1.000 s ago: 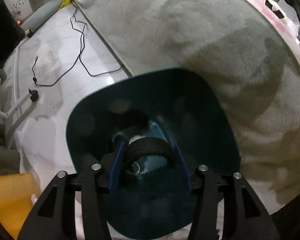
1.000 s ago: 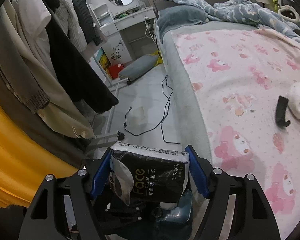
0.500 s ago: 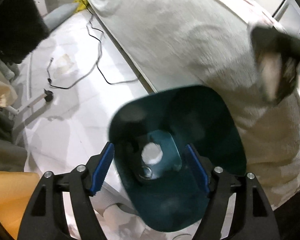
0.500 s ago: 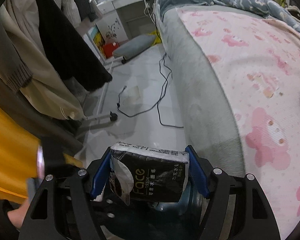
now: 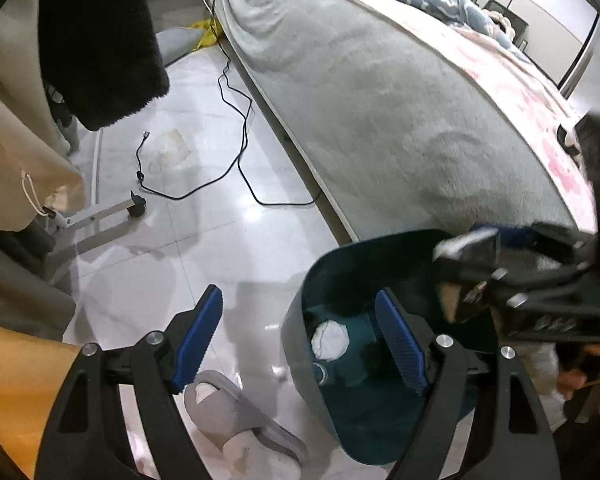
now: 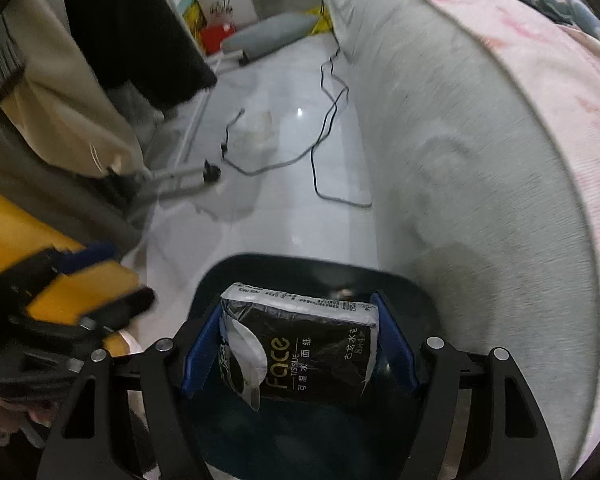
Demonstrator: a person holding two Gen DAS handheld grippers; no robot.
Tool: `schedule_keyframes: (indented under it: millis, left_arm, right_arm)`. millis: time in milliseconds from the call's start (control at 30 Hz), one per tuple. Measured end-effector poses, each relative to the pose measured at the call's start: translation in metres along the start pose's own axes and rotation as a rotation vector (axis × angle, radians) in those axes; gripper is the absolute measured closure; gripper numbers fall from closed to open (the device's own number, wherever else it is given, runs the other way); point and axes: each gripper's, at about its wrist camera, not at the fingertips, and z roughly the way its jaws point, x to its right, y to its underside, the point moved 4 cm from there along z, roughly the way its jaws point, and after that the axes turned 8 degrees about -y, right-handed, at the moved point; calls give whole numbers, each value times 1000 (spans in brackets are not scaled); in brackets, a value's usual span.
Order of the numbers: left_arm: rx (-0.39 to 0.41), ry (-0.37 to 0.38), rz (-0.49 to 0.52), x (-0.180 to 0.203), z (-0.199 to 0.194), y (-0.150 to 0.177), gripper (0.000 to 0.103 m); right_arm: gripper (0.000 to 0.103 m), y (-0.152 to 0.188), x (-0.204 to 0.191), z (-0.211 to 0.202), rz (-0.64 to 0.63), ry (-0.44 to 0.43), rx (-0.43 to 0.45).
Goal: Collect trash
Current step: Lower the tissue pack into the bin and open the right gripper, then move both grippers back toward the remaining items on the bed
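A dark teal trash bin (image 5: 328, 404) stands on the floor beside the bed; a white crumpled ball (image 5: 330, 339) lies inside it. My left gripper (image 5: 300, 344) is open and empty, over the bin's left rim. My right gripper (image 6: 297, 354) is shut on a black tissue pack (image 6: 300, 354) marked "Face" and holds it right over the bin's opening (image 6: 316, 272). In the left wrist view the right gripper (image 5: 516, 280) shows blurred above the bin's right side. In the right wrist view the left gripper (image 6: 75, 280) shows blurred at the left.
The grey-sided bed (image 5: 380, 100) with pink sheet runs along the right. Black cables (image 5: 235, 152) lie on the white tiled floor. A clothes rack foot with a caster (image 5: 137, 208) and hanging clothes (image 5: 99, 40) stand left. A grey slipper (image 5: 235, 420) lies by the bin.
My left gripper let go of a black round item over the bin, opened and drew back to the left. My right gripper carried the tissue pack down over the bin.
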Motion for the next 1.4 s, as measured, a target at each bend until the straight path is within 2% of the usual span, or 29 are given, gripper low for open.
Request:
schedule_keyframes:
  millis: [67, 100, 267, 300, 367, 400, 500, 600, 900, 1133, 1400]
  left_arm:
    - [14, 0, 0, -4, -4, -1, 22]
    - [24, 1, -1, -5, -6, -2, 22]
    - [56, 17, -12, -11, -17, -8, 21]
    - [62, 22, -19, -12, -20, -10, 21]
    - [75, 34, -31, -14, -26, -14, 21]
    - [84, 39, -33, -13, -30, -16, 21]
    - [112, 42, -28, -12, -41, -21, 21]
    - [147, 33, -14, -10, -51, -28, 21]
    - [227, 42, -24, 0, -81, -49, 20]
    - [281, 62, -26, 19, -100, -69, 19]
    - [321, 102, -14, 52, -113, -87, 17]
  right_arm:
    - [30, 4, -3, 10, -5, -26, -47]
    - [30, 4, -1, 14, -34, 46, -27]
    - [30, 16, 4, 38, -53, 68, -121]
    - [28, 18, 5, 40, -54, 74, -135]
    - [17, 24, 6, 49, -62, 97, -174]
    - [10, 26, 4, 50, -52, 52, -204]
    - [9, 32, 4, 53, -86, 99, -238]
    - [9, 33, 3, 49, -96, 99, -237]
    - [9, 13, -8, 3, -128, 37, -95]
    - [9, -8, -17, -50, -167, -39, 90]
    - [9, -18, 1, -100, -174, -47, 229]
